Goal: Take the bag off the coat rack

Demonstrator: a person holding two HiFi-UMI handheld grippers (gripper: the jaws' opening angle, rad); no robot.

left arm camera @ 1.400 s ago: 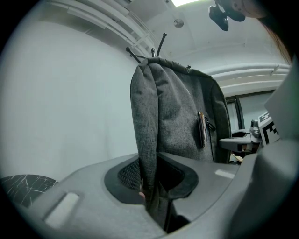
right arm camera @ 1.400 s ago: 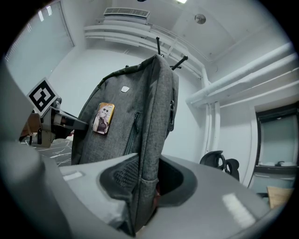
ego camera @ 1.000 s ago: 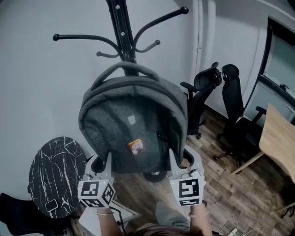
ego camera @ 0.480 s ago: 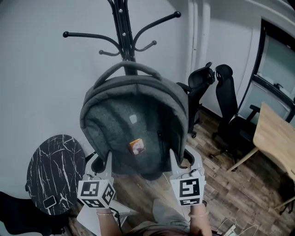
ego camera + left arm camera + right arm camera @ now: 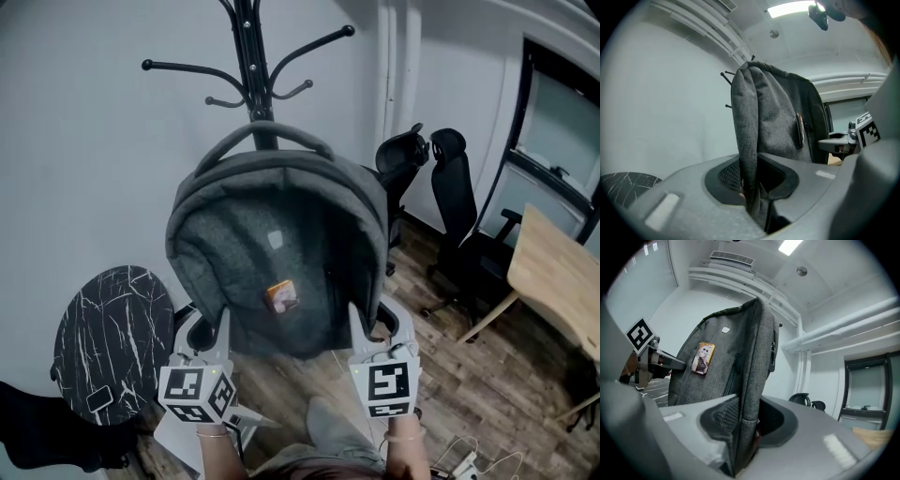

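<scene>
White walls and a dark wood floor (image 5: 469, 384) make up the room. A grey bag (image 5: 277, 244) is held upright in the middle of the frame, in front of the black coat rack (image 5: 247, 56), whose hooks spread out at the upper centre. The bag's top handle (image 5: 272, 134) is seen below those hooks and appears to hang on none of them. The bag is therefore judged to be off the rack already, and what is left is to carry it clear. A small picture badge (image 5: 281, 297) is fixed to its front.

The bag's lower left edge is clamped in the left tongs (image 5: 208, 328), and its lower right edge in the right tongs (image 5: 375, 323). In each gripper view the grey fabric is seen pinched between the pads. Both tongs are held level and side by side at the lower middle. Their marker cubes are turned to the camera, and the wrists reach in from the bottom edge.

A round marbled tabletop (image 5: 112, 347) is seen at the lower left, black office chairs (image 5: 459, 216) at the centre right, and a pale wooden tabletop (image 5: 553, 281) at the right edge.
</scene>
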